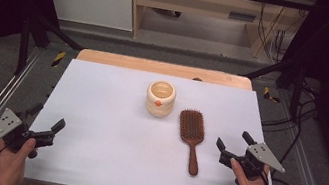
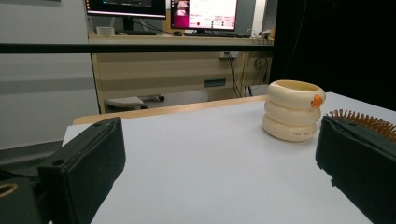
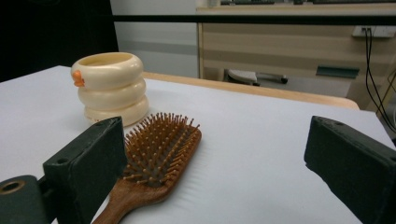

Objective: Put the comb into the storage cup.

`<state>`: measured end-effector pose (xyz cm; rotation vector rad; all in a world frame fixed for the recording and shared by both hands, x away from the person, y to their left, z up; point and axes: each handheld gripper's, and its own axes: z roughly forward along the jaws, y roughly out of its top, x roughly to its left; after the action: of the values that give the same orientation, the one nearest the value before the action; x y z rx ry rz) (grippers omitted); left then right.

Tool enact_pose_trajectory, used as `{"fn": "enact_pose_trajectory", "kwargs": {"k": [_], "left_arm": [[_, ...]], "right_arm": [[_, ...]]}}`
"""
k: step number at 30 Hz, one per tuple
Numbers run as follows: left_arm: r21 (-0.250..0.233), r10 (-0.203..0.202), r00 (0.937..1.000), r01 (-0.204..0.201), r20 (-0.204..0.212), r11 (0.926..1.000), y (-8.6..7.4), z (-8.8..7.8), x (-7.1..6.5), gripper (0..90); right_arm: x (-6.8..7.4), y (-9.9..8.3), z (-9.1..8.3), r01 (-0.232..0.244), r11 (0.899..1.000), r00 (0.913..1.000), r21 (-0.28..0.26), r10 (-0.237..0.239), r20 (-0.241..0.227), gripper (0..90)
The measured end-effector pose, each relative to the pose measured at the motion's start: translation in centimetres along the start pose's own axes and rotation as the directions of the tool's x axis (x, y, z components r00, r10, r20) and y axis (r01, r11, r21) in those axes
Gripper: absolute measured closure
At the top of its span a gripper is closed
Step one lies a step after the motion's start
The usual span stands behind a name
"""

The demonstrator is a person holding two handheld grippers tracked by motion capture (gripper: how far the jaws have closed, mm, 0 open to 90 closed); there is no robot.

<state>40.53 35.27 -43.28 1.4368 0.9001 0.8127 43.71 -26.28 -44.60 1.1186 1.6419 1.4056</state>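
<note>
Hairbrush (image 1: 191,136) and cup (image 1: 160,98) are lying out near the middle of the white table (image 1: 106,154), and this placing is leaving both of them easy to reach from the person's side. The wooden brush is resting flat with its bristles turned up and its handle pointing toward the near edge, so, as I judge, the handle is offering itself to the right gripper (image 1: 234,143), which is the nearer one. The cream cup, shaped like three stacked rings with a small orange mark on its side, is standing upright just behind and to the left of the brush head; from the high view they are looking close but apart, and I cannot tell more exactly. The left gripper (image 1: 45,121) is hovering at the near left corner of the table, well apart from both things, perhaps waiting to steady the cup. Its jaws are standing wide apart, and in the left gripper view nothing but bare table is lying between them, with the cup (image 2: 293,110) farther off. The right gripper is being held just to the right of the brush handle, without touching it. Its jaws are also spread wide and are holding nothing; in the right gripper view the brush (image 3: 156,156) is lying beside the left jaw, not between the two.
</note>
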Motion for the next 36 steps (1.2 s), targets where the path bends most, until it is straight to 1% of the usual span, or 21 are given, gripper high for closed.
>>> {"fn": "enact_pose_trajectory", "kwargs": {"k": [3, 7, 9, 11, 13, 14, 15, 17, 18, 22, 24, 25, 27, 28, 29, 31, 32, 33, 34, 35, 36], "left_arm": [[0.003, 0.000, 1.0000, 0.000, -0.001, 1.0000, 0.0, 0.0, 0.0, 1.8], [0.006, -0.002, 1.0000, 0.002, -0.003, 1.0000, 0.0, 0.1, 0.0, 1.9], [0.009, -0.001, 1.0000, 0.001, -0.005, 1.0000, -0.1, 0.2, 0.0, 2.0], [0.011, 0.000, 1.0000, 0.000, -0.008, 0.9999, -0.1, 0.2, 0.0, 2.0], [0.016, 0.002, 1.0000, -0.002, -0.009, 0.9999, -0.1, 0.2, 0.0, 2.0], [0.016, 0.002, 1.0000, -0.002, -0.009, 0.9999, -0.1, 0.2, 0.0, 2.0], [0.017, 0.002, 0.9999, -0.001, -0.010, 0.9999, -0.1, 0.2, 0.0, 2.0], [0.019, -0.001, 0.9999, 0.001, -0.011, 0.9998, -0.1, 0.2, 0.0, 2.1], [0.020, -0.001, 0.9999, 0.001, -0.010, 0.9998, -0.1, 0.3, 0.0, 2.1], [0.022, 0.000, 0.9999, 0.000, -0.011, 0.9998, -0.1, 0.3, -0.1, 2.2], [0.023, 0.000, 0.9999, 0.001, -0.012, 0.9997, -0.2, 0.3, -0.1, 2.2], [0.024, 0.001, 0.9999, 0.000, -0.012, 0.9997, -0.2, 0.3, -0.1, 2.2], [0.024, 0.000, 0.9999, 0.000, -0.011, 0.9997, -0.2, 0.3, -0.1, 2.3], [0.025, 0.000, 0.9999, 0.000, -0.011, 0.9997, -0.2, 0.3, -0.1, 2.3], [0.025, 0.000, 0.9999, 0.000, -0.011, 0.9997, -0.2, 0.3, -0.1, 2.3], [0.027, -0.001, 1.0000, 0.001, -0.009, 0.9996, -0.2, 0.3, -0.1, 2.3], [0.029, 0.000, 1.0000, 0.001, -0.008, 0.9996, -0.2, 0.4, -0.1, 2.3], [0.029, 0.000, 1.0000, 0.001, -0.008, 0.9996, -0.2, 0.4, -0.1, 2.3], [0.031, 0.000, 1.0000, 0.000, -0.007, 0.9995, -0.2, 0.4, -0.1, 2.2], [0.031, 0.000, 1.0000, 0.000, -0.007, 0.9995, -0.2, 0.4, -0.1, 2.2], [0.031, 0.000, 1.0000, 0.000, -0.007, 0.9995, -0.2, 0.4, -0.1, 2.2]], "right_arm": [[0.3, 0.1, 0.3, -0.011, 0.999, 0.9998, 0.030, 0.010, 0.015, 6.2], [0.9, 0.2, 0.5, -0.016, 0.999, 0.9998, 0.037, 0.015, 0.015, 7.0], [1.6, 0.4, 0.7, -0.020, 0.998, 0.9997, 0.061, 0.019, 0.015, 7.8], [1.9, 0.5, 0.7, -0.014, 0.998, 0.9999, 0.063, 0.014, 0.008, 8.2], [2.9, 0.7, 0.9, -0.007, 0.996, 1.0000, 0.092, 0.007, 0.001, 9.6], [2.9, 0.7, 0.9, -0.007, 0.996, 1.0000, 0.092, 0.007, 0.001, 9.6], [3.6, 0.8, 1.0, 0.000, 0.993, 1.0000, 0.119, 0.001, -0.005, 10.9], [3.9, 0.8, 1.2, 0.001, 0.991, 1.0000, 0.137, 0.001, -0.009, 11.2], [4.5, 0.7, 1.5, 0.004, 0.986, 0.9996, 0.167, 0.001, -0.027, 11.9], [5.4, 0.7, 1.8, 0.020, 0.982, 0.9984, 0.187, -0.010, -0.055, 13.7], [6.1, 0.6, 2.2, 0.039, 0.978, 0.9967, 0.207, -0.023, -0.077, 14.1], [6.1, 0.6, 2.2, 0.039, 0.978, 0.9967, 0.207, -0.023, -0.077, 14.1], [6.7, 0.4, 2.5, 0.049, 0.971, 0.9943, 0.233, -0.026, -0.104, 16.4], [6.7, 0.4, 2.5, 0.049, 0.971, 0.9943, 0.233, -0.026, -0.104, 16.4], [7.1, 0.4, 2.7, 0.063, 0.966, 0.9922, 0.250, -0.034, -0.120, 18.7], [7.3, 0.4, 2.7, 0.069, 0.965, 0.9910, 0.254, -0.037, -0.129, 20.8], [7.8, 0.4, 2.7, 0.076, 0.962, 0.9879, 0.262, -0.037, -0.151, 25.9], [7.8, 0.4, 2.7, 0.076, 0.962, 0.9879, 0.262, -0.037, -0.151, 25.9], [8.1, 0.4, 2.8, 0.086, 0.959, 0.9845, 0.272, -0.040, -0.171, 30.1], [8.1, 0.4, 2.8, 0.086, 0.959, 0.9845, 0.272, -0.040, -0.171, 30.1], [8.6, 0.3, 3.0, 0.103, 0.955, 0.9789, 0.279, -0.048, -0.199, 35.8]]}}
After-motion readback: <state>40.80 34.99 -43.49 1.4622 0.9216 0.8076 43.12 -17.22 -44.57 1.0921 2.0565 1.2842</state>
